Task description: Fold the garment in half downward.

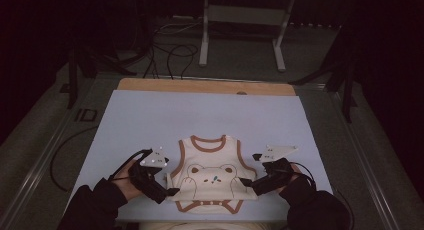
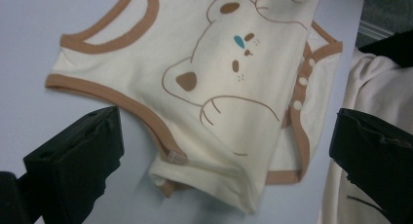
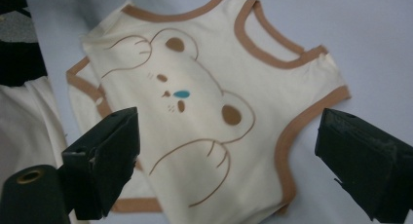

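The left tool (image 1: 170, 185) is held in the person's left hand (image 1: 131, 182) near the bottom of the table (image 1: 150, 115). Its two black jaws are spread wide apart and nothing is between them. In the left gripper view, one jaw sits low on the left and the other low on the right, and the little shirt lies just past them. The tip of this tool is just beside the left side of the shirt.

The right tool (image 1: 249, 182) is held in the person's right hand (image 1: 295, 180). Its jaws are spread wide too, and they pinch nothing. Its tip is just beside the right side of the shirt.

Between the two tools lies a baby shirt (image 1: 212, 176). It is cream with brown edges around the neck, the arm holes and the bottom. A bear face (image 2: 229, 53) is drawn on the front, with brown ears and a small blue spot. Small white snaps (image 2: 302, 81) run along the bottom edge. The shirt lies flat on the light blue table, close to the person.

Past the far edge of the table, black cables (image 1: 170, 55) lie on the floor.
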